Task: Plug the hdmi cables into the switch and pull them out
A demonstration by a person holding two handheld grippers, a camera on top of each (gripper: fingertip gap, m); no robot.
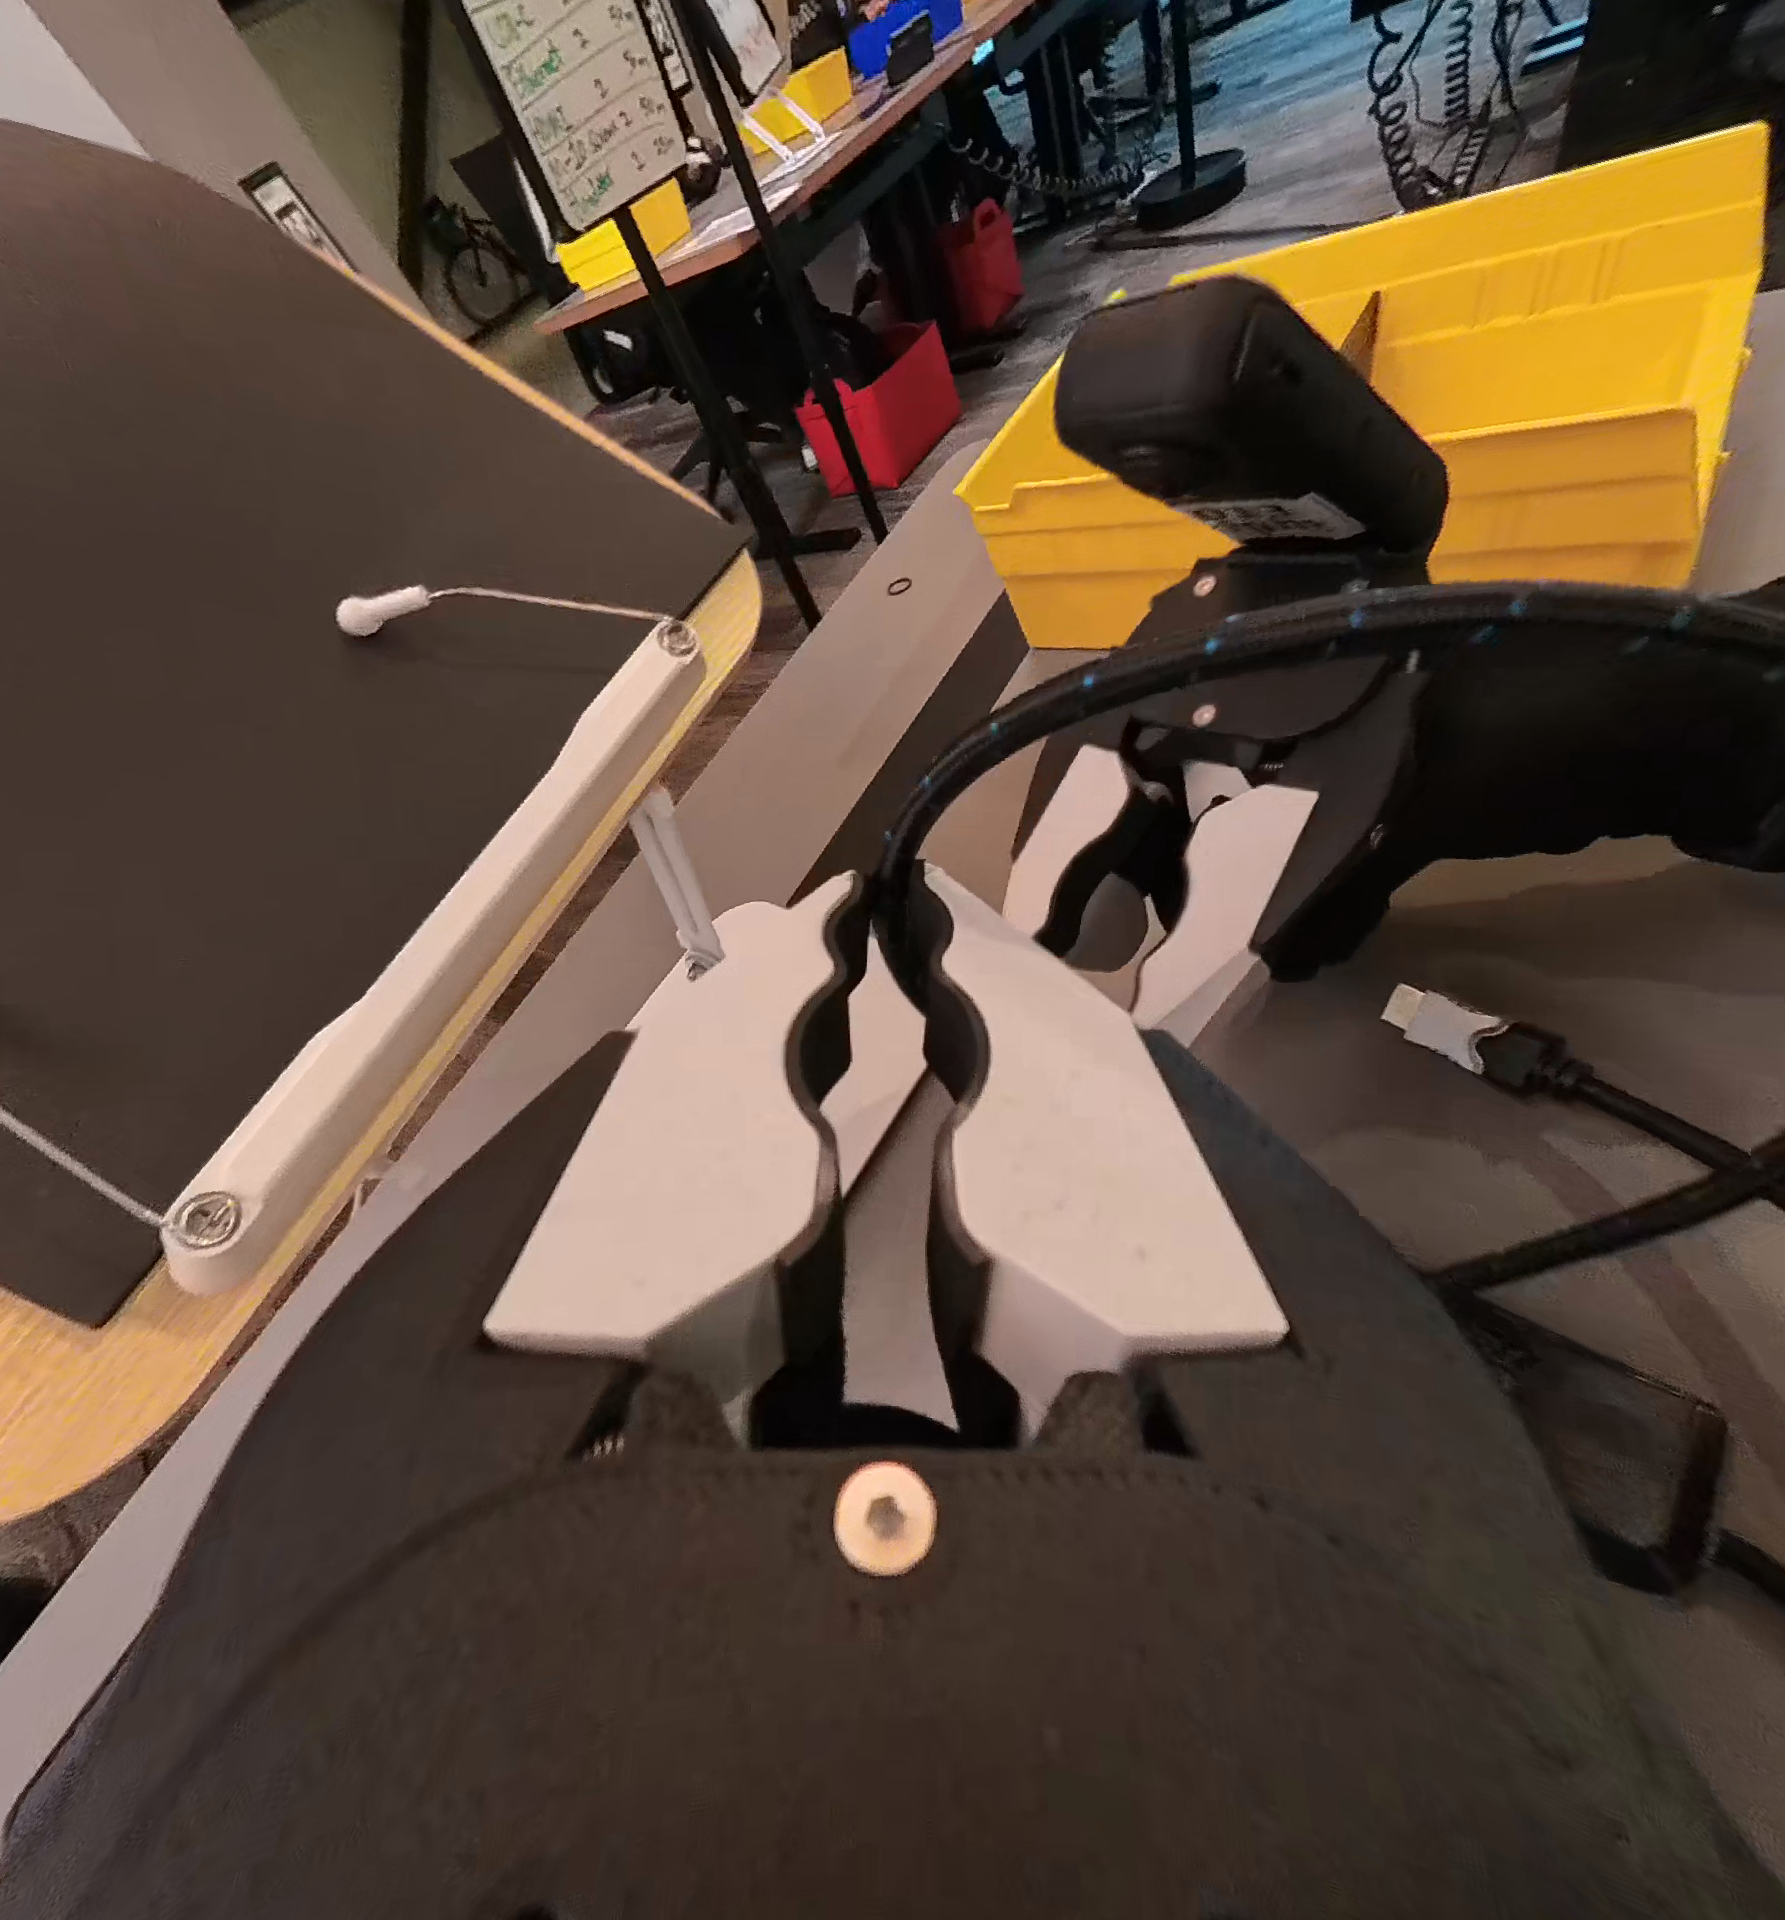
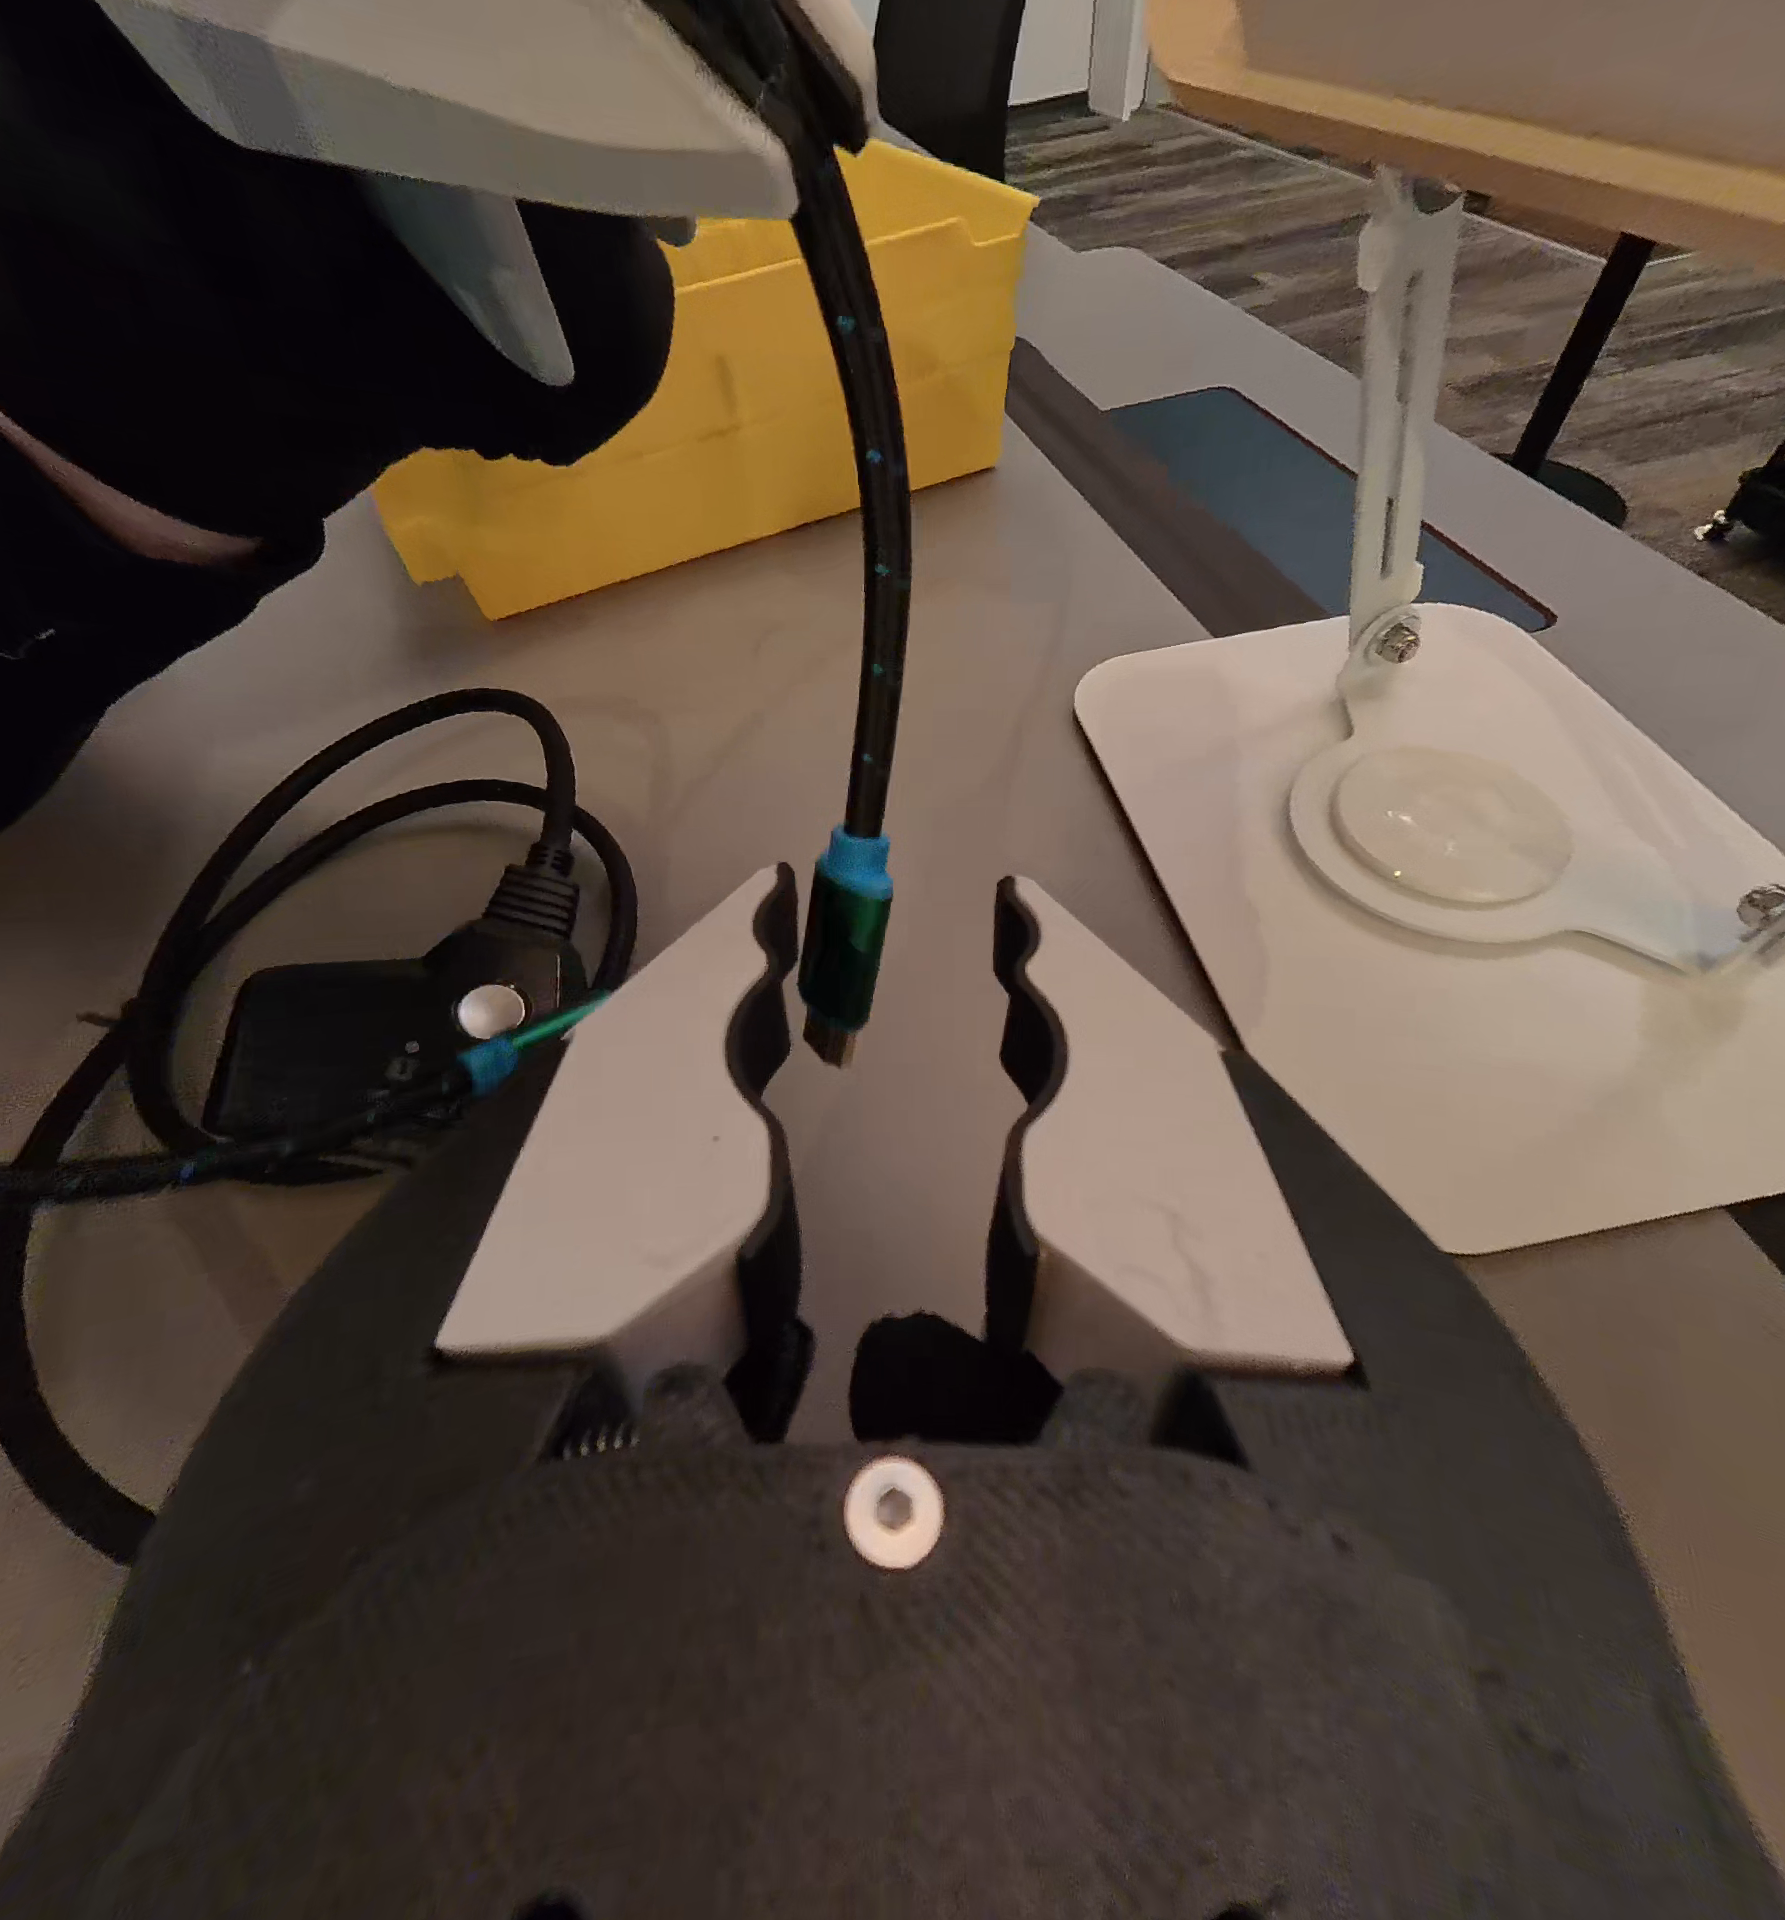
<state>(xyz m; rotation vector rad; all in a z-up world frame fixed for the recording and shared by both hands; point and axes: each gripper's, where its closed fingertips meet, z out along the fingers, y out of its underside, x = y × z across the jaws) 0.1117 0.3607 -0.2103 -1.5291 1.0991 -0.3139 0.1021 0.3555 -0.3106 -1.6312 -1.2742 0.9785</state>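
My left gripper (image 1: 893, 920) is shut on a black braided HDMI cable (image 1: 1283, 634) with blue flecks and holds it up. In the right wrist view the left gripper (image 2: 800, 99) is at the top, and the cable (image 2: 883, 520) hangs down from it. Its green plug (image 2: 846, 951) with a blue collar dangles between the fingertips of my open right gripper (image 2: 893, 920), untouched. The black switch (image 2: 316, 1039) lies on the table at left. A black cable (image 2: 540, 894) and a second braided cable (image 2: 493, 1060) meet it. The right gripper (image 1: 1142, 883) also shows in the left wrist view.
A yellow bin (image 2: 763, 416) stands behind the cables and shows too in the left wrist view (image 1: 1490, 447). A white stand base (image 2: 1490, 1039) lies at right. A loose silver HDMI plug (image 1: 1433, 1023) lies on the grey table. A black board (image 1: 244, 623) slopes at left. One gripper's finger ends stand about 10 cm off the other's. My right gripper is the nearer one to the black switch (image 2: 316, 1039): about 11 cm, against 20 cm.
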